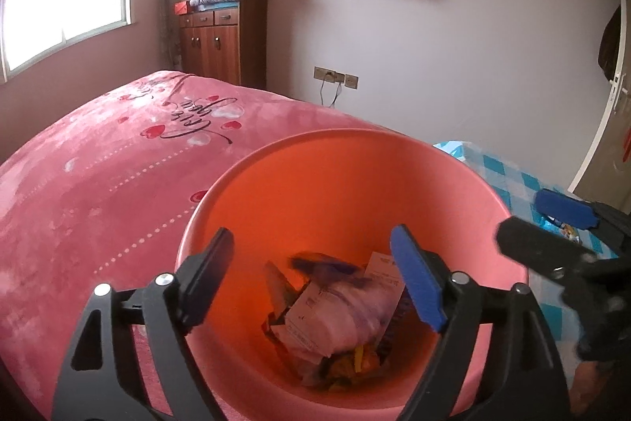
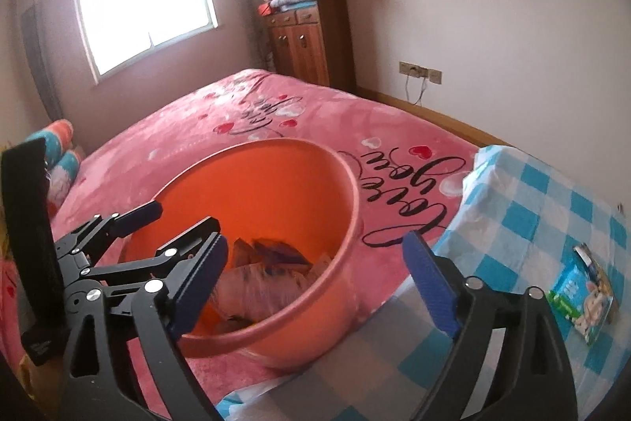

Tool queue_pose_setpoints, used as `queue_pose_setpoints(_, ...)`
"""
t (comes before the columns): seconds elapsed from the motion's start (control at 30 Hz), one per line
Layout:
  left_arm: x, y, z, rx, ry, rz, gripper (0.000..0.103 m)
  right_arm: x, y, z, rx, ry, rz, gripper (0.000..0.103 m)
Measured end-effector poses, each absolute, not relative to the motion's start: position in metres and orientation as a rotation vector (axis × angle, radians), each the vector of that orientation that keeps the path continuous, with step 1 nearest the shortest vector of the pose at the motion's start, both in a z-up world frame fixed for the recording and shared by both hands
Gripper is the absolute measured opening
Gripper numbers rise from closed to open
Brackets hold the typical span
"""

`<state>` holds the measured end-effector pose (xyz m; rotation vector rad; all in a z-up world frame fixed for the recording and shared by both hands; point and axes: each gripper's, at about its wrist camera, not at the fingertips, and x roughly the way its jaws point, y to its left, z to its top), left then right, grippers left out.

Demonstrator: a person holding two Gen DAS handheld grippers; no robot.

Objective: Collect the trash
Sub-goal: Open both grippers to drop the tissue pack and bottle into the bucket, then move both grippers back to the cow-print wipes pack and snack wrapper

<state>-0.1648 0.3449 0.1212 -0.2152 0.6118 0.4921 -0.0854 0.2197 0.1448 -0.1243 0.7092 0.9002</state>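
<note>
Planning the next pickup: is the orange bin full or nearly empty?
Neither: the orange bin holds only a low pile of wrappers at its bottom, most of its inner wall bare.

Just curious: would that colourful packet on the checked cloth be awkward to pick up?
Probably light and floppy: the packet looks thin and lies flat on the checked cloth. Its glossy printed surface may be slippery, so an edge pinch seems wise.

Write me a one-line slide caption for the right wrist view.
Open right gripper poised by an orange bin of trash on the pink bed; a snack packet lies on the checked cloth.
</note>
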Motion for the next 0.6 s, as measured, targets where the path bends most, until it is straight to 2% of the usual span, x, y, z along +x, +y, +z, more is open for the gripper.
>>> queue_pose_setpoints(0.2,-0.164,0.337,0.123,-0.183,0.618,0.513,0.093,-0.082,0.192,0.143,-0.052,0.728,0.860,0.092)
queue_pose_setpoints(0.6,-0.162,0.317,0.135,-0.133,0.608,0.506,0.095,-0.081,0.146,0.129,0.002,0.766,0.784,0.094)
